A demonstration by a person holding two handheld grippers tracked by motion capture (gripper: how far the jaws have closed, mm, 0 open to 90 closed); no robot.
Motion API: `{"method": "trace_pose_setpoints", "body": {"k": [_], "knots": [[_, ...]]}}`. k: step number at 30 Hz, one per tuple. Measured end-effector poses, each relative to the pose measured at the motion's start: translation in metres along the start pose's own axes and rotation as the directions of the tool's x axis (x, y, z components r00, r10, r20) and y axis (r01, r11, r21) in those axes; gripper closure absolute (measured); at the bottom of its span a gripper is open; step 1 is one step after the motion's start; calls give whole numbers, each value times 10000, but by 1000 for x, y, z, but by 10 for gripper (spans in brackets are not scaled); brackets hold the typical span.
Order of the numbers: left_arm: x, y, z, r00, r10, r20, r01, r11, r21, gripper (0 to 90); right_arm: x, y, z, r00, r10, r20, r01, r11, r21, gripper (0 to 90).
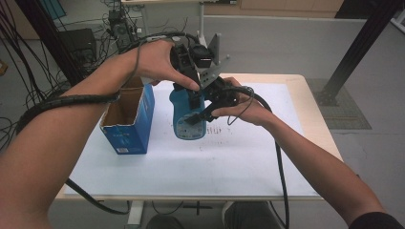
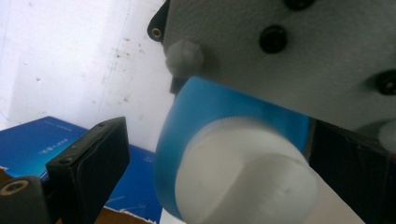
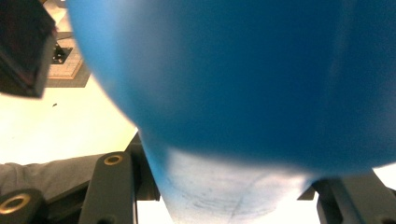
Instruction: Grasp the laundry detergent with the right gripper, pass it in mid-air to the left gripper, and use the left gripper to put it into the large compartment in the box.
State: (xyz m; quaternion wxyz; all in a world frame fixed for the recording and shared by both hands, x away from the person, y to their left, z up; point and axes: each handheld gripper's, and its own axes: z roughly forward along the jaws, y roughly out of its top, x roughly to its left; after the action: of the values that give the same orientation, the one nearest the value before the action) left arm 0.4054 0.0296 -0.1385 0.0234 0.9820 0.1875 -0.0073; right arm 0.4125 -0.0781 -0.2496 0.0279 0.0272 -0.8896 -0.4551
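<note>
Jaws of the right gripper (image 1: 203,113) were clamped on the blue bottle (image 1: 187,114), pressing its body from the side; in the right gripper view the blue wall (image 3: 243,79) bulged between the two black jaws right up against the lens. Left gripper (image 1: 193,93) came down from above at the neck. In the left gripper view one jaw stood off to the left, clear of the white cap (image 2: 245,172), the other lay behind the bottle at the right edge; jaws looked spread around the cap, not yet pinching it, though contact on the hidden side could not be told.

Bottle stood upright on the white sheet (image 1: 248,162) covering the table (image 1: 313,114), mid-table, just right of the open blue carton (image 1: 131,121).

Handling, as a judgement: smooth plastic, probably slippery, wall likely to give under a hard squeeze; weight depends on fill, not visible. Best hold appeared to be low on the body for steadying, with the ribbed cap taken squarely for turning.
</note>
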Motion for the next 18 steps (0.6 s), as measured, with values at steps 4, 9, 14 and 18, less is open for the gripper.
{"method": "trace_pose_setpoints", "body": {"k": [4,9,14,18], "knots": [[-1,1,1,10000,46,65,-45,10000,-85,58,0,1,-3,9999,-106,0,106,9999,-135,435],[-2,3,-1,9999,109,66,-108,9998,-150,58,1,1,-5,9999,-107,31,107,9999,-132,435],[-3,5,-1,9999,140,22,-140,9999,-83,58,2,1,-8,10000,-90,26,91,9998,-203,435],[-3,4,0,9999,114,30,-113,9999,-97,59,2,2,-9,9998,-180,24,181,9996,-218,436]]}}
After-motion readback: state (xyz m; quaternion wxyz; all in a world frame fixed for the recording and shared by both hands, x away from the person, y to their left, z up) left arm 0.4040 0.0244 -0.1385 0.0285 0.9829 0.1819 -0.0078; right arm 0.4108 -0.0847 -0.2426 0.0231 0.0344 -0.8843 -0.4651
